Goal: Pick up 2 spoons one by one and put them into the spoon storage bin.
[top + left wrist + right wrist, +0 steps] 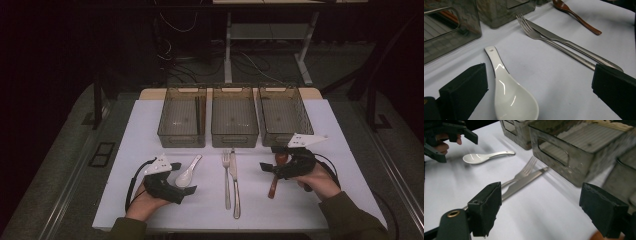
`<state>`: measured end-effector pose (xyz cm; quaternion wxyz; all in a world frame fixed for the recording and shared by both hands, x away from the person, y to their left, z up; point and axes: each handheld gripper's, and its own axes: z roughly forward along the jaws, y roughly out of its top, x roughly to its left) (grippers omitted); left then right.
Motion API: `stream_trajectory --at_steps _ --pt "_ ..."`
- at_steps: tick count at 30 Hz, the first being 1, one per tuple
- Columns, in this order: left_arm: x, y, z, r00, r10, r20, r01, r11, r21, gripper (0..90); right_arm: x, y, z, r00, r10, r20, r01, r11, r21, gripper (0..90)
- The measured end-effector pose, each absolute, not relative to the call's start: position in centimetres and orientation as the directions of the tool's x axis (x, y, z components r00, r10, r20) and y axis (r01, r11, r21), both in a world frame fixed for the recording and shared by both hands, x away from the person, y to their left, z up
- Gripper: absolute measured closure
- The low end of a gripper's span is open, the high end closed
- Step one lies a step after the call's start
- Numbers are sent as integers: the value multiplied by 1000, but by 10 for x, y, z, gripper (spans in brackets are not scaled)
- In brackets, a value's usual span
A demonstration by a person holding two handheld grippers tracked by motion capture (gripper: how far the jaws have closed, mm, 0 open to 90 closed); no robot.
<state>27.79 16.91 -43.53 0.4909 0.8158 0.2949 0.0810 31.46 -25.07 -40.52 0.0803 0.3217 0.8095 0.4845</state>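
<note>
Three clear bins (235,122) line the upper middle of the high view, likely for sorting cutlery. We hold our left gripper (184,177) spread wide around the white ceramic spoon (509,93), apparently to grasp it. Our right gripper (266,168), also spread and empty, hovers over the brown wooden spoon (276,172). The right gripper view shows fork (524,173) and knife (524,183) close up.

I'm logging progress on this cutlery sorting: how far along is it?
Barely begun. Done: only the left bin seems to hold something, dark sticks along its right wall. In hand: nothing; the left gripper is open around the white spoon, and the right gripper hangs open above the brown spoon. Left: both spoons, the fork and the knife lie on the table.
</note>
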Motion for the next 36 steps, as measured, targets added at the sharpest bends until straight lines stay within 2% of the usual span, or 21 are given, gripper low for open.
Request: stream_trajectory --at_steps 11,18,27,32,36 --pt "277 170 -434 798 585 -142 407 -349 844 0 285 -276 -424 -755 637 153 444 326 834 157" --pt "278 172 -433 785 607 -127 412 -357 839 83 271 -289 -435 -746 653 128 452 356 818 157" --pt "279 170 -433 750 652 -109 438 -366 821 304 258 -295 -441 -745 656 124 457 365 811 157" --pt "285 170 -438 727 678 -105 471 -381 796 376 258 -293 -442 -754 647 116 455 386 803 157" --pt "288 175 -441 709 693 -129 500 -366 785 388 259 -292 -443 -757 644 113 456 397 796 157"
